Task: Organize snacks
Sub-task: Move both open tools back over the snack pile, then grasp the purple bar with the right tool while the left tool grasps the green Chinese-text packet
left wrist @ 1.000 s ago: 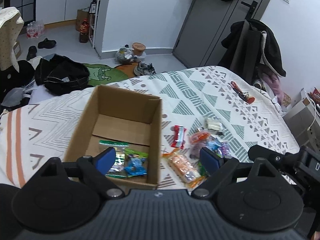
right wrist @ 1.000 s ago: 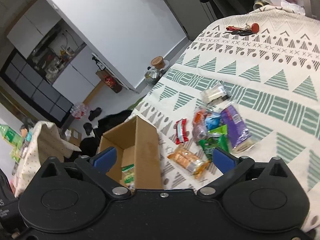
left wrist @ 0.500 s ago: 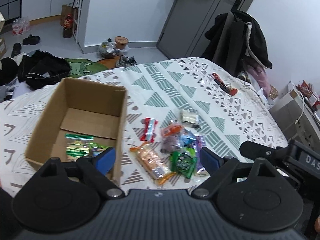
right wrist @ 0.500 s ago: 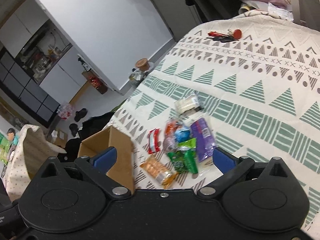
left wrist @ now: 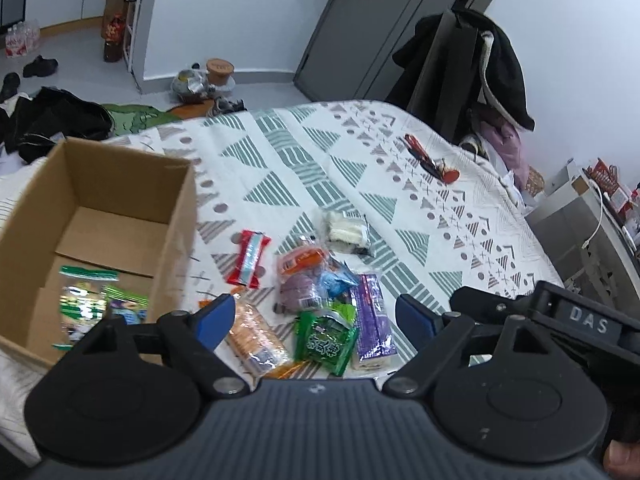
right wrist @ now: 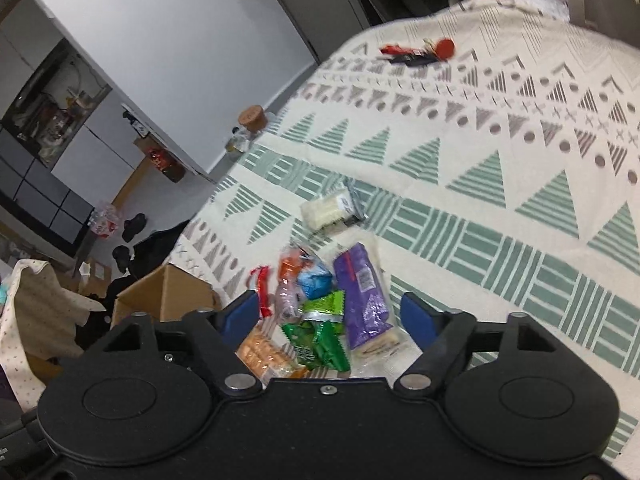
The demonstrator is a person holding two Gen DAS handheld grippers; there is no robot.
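A pile of snack packets lies on the patterned bedspread: a purple pack (left wrist: pixel 373 322) (right wrist: pixel 362 298), a green packet (left wrist: pixel 325 340) (right wrist: pixel 318 340), an orange cracker pack (left wrist: pixel 256 334) (right wrist: pixel 262 354), a red bar (left wrist: pixel 248 258) (right wrist: pixel 264 290) and a white pack (left wrist: pixel 346 228) (right wrist: pixel 328 210). To their left stands an open cardboard box (left wrist: pixel 120 184) (right wrist: pixel 168 296) with a few packets in it. My left gripper (left wrist: pixel 314 320) hovers over the pile, its jaws closing slightly, nothing pressed between them. My right gripper (right wrist: pixel 330 316) also hangs above the pile, jaws closing, pads touching nothing.
Red keys (left wrist: pixel 430 160) (right wrist: pixel 420 50) lie farther back on the bed. The right gripper's black body (left wrist: pixel 560 320) shows at the right of the left wrist view. Clothes, shoes and bottles litter the floor beyond the bed; a coat hangs by the door.
Both grippers have moved from the box over to the snack pile and dropped lower. The right gripper's jaws have narrowed clearly, the left's only slightly.
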